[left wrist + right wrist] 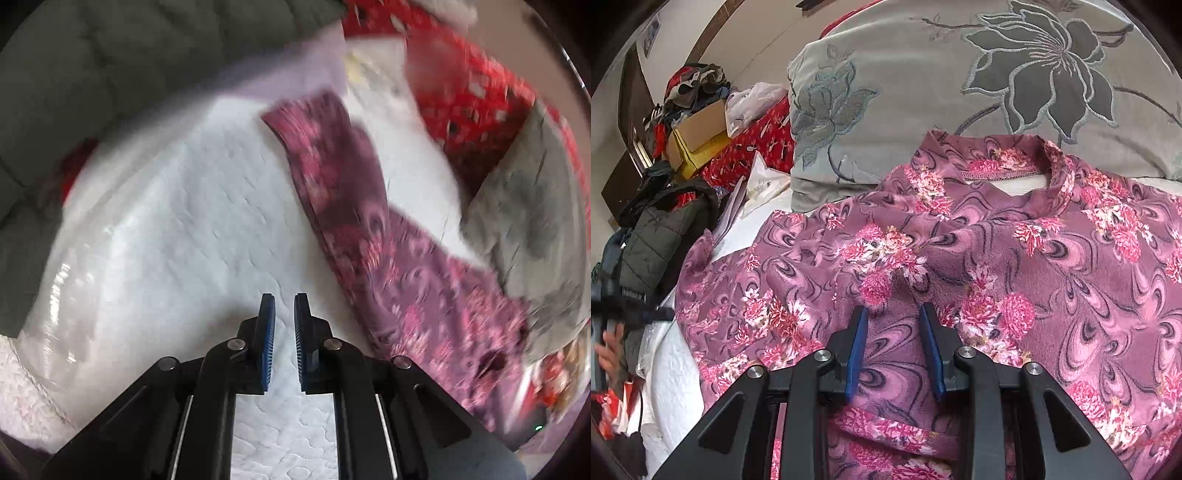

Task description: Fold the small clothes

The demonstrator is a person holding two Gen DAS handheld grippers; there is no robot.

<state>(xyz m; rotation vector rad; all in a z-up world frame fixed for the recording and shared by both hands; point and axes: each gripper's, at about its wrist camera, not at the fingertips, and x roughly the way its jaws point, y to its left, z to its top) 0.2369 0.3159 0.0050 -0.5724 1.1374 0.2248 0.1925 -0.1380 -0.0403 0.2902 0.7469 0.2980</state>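
Garment: floral fleece top (pixel 1015 266), purple-pink with a stitched stand-up collar, spread across a white quilted mattress (pixel 177 221) on a bed; collar end lies against a grey flower-embroidered pillow (pixel 960 74).
Position in left view: blurred; shows as a long purple strip (pixel 354 221) running diagonally to the right of the gripper, well clear of its fingers.
Likely handling: soft, light, limp — judged from the deep wrinkles and bunched ridges; brushed pile probably grips the pads rather than slipping; not fragile; will sag and drag unless lifted at two points.
Where to take hold: a hem, a shoulder seam or the collar edge, where doubled fabric gives a firmer pinch; a mid-panel pinch would only raise a tent of cloth.
Right gripper (pixel 894 314): low over the middle of the top, pointing toward the collar; blue pads parted with a raised ridge of fleece between them; jaws not yet closed on it, and contact with the cloth too close to judge.
Left gripper (pixel 284 301): above bare mattress, angled downward; pads narrowly parted, nothing held between them.
Person's left hand (pixel 609 354): seen at the left edge of the right view, wrapped around the other gripper's handle.
Surroundings: dark padded jacket (pixel 653 243), red patterned cloth (pixel 753 147) and a cardboard box (pixel 701 129) of piled clothes off to one side — none in the way.
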